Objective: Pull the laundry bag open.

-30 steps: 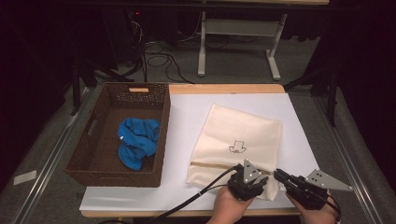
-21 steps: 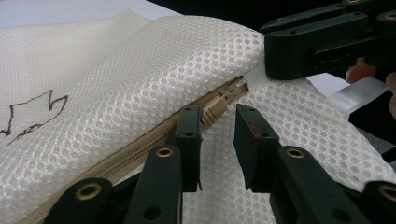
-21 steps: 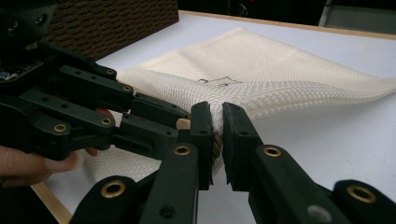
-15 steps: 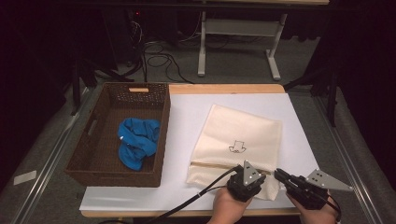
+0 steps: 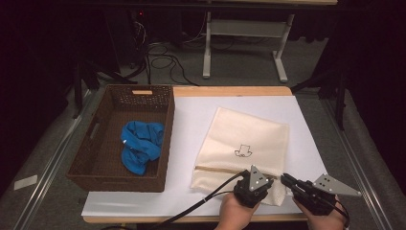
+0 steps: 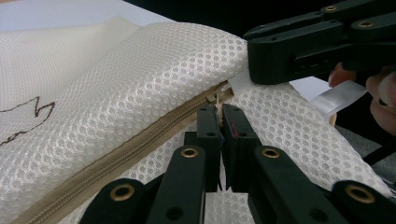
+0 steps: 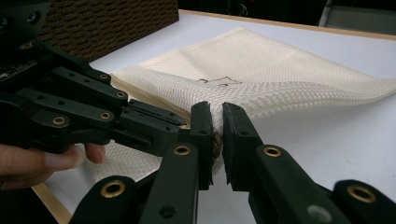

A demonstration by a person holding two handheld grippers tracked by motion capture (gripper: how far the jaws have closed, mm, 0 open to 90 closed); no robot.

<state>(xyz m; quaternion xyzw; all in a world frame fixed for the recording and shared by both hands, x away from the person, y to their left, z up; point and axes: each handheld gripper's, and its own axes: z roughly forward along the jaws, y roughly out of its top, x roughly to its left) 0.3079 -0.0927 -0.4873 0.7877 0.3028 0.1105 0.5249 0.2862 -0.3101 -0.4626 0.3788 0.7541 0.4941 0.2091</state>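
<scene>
At the near edge the left gripper (image 5: 258, 178) has just been closing and now pinches the zip pull (image 6: 217, 103) of the mesh bag (image 5: 244, 143); at its three o'clock the right gripper (image 5: 286, 180) clamps the bag's near corner; the bag lies flat on the white table (image 5: 191, 115), right of centre; at nine o'clock a basket (image 5: 91, 158) holds a blue cloth (image 5: 140, 146).
</scene>
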